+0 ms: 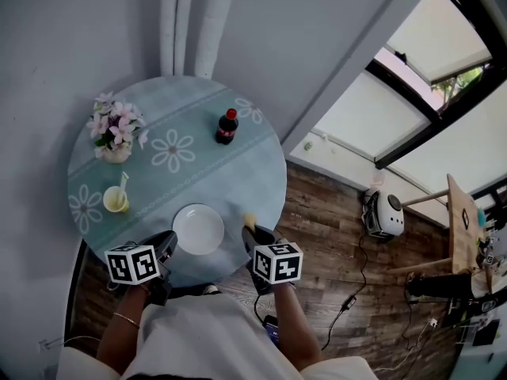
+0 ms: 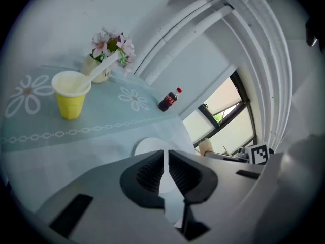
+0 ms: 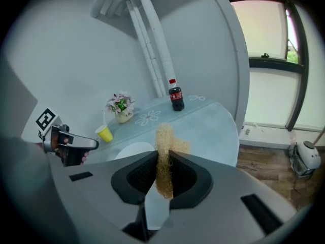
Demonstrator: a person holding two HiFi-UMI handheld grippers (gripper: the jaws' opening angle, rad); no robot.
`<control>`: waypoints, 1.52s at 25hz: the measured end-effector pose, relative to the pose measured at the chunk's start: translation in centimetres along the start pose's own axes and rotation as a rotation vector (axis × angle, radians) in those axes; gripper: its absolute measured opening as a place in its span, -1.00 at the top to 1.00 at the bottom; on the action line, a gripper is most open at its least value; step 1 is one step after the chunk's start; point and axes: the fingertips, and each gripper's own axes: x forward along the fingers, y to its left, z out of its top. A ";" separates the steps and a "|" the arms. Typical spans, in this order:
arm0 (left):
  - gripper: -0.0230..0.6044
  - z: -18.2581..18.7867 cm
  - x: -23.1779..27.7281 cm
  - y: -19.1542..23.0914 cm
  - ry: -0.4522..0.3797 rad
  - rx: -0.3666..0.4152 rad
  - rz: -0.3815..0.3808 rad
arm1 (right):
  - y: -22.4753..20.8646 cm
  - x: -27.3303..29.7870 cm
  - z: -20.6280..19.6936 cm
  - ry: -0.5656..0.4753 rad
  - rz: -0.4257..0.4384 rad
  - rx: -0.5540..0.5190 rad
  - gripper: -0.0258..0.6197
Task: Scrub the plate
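Note:
A white plate (image 1: 198, 228) lies on the round blue-clothed table (image 1: 238, 172) near its front edge. In the head view my left gripper (image 1: 166, 242) sits at the plate's left rim and my right gripper (image 1: 253, 234) at its right. The left gripper view shows the left gripper (image 2: 165, 154) with its jaws nearly together, only a thin slit and nothing between them; the plate (image 2: 146, 146) lies just beyond. My right gripper (image 3: 163, 156) is shut on a tan fibrous scrubber (image 3: 164, 151), which sticks up above the pads over the plate (image 3: 133, 150).
A yellow cup (image 1: 116, 200) with a white spoon stands at the table's left. A vase of pink flowers (image 1: 113, 127) is at the back left and a small cola bottle (image 1: 227, 126) at the back. Wooden floor, cables and a white appliance (image 1: 386, 213) lie to the right.

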 end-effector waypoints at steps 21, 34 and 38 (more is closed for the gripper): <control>0.86 2.9 -5.3 -2.5 -0.168 0.037 0.006 | -4.8 4.3 -1.4 0.107 -0.236 -0.057 0.73; 0.86 5.6 -7.1 -4.4 -0.262 0.091 0.029 | -5.1 5.8 -2.8 0.206 -0.279 -0.126 0.73; 0.86 5.8 -7.1 -4.2 -0.267 0.086 0.051 | -4.9 6.3 -4.3 0.251 -0.300 -0.165 0.73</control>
